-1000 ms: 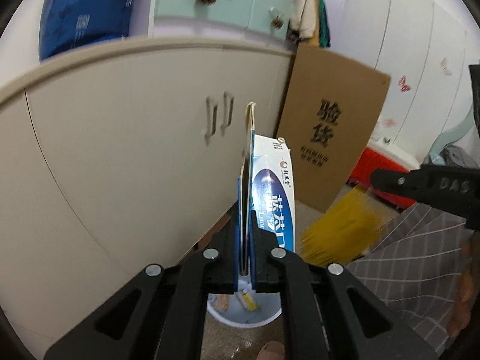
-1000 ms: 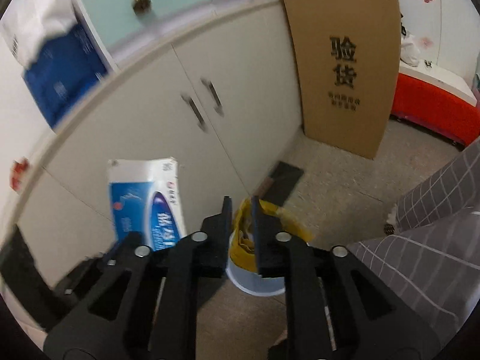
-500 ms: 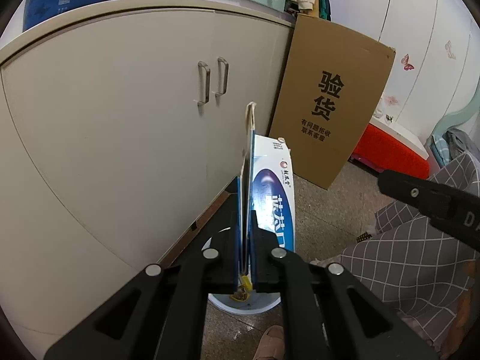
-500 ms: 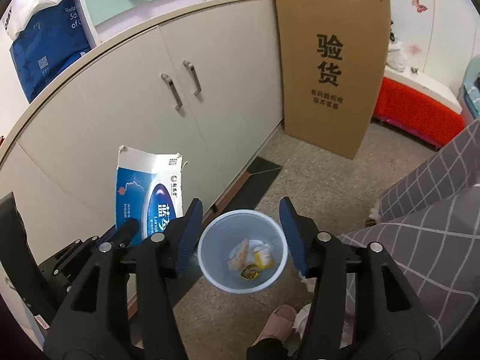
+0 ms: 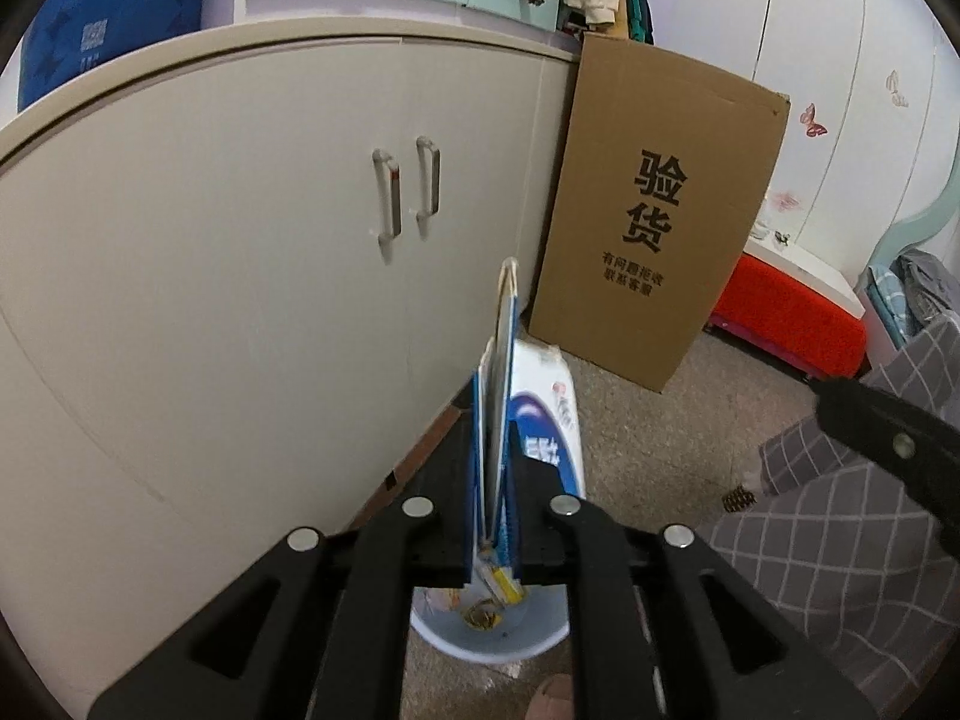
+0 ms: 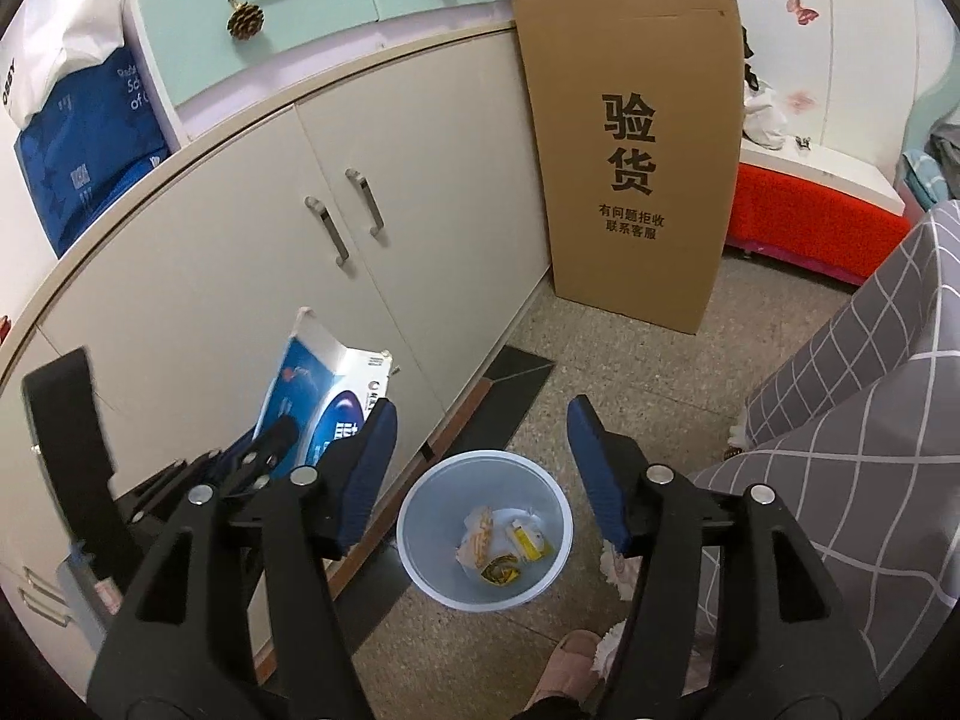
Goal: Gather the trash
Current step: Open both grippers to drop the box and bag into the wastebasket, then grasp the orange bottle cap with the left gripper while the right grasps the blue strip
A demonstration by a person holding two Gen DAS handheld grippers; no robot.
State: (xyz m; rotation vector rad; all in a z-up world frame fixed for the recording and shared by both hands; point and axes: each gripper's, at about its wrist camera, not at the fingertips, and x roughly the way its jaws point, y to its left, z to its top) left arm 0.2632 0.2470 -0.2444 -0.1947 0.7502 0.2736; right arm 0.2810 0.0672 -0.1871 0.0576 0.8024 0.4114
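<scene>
The bin (image 6: 483, 531) sits low in the centre of the right wrist view, on the floor (image 6: 624, 360) just beside the cabinet (image 6: 252, 276), and already holds a few wrappers (image 6: 501, 543), so part of the collecting looks done. What is left, as I judge it, is the flattened blue and white box (image 5: 540, 420), not yet in the bin. In the left wrist view it stands on edge, rising from the lower centre between the fingers of the left gripper (image 5: 493, 516); those jaws are opening around it, and a sliver of gap shows at the pads, so the box seems to be coming free directly above the bin's rim (image 5: 480, 648). In the right wrist view the same box (image 6: 324, 396) leans at centre left. The right gripper (image 6: 480, 468) has nothing between its fingers; its jaws stand wide and are opening further, framing the bin from above. Both tools tilt downward toward the floor, the left one at the lower left of the right view, the right one's finger (image 5: 888, 450) showing at the right edge of the left view. A slippered foot (image 6: 564, 672) stands at the bottom, near the bin.
</scene>
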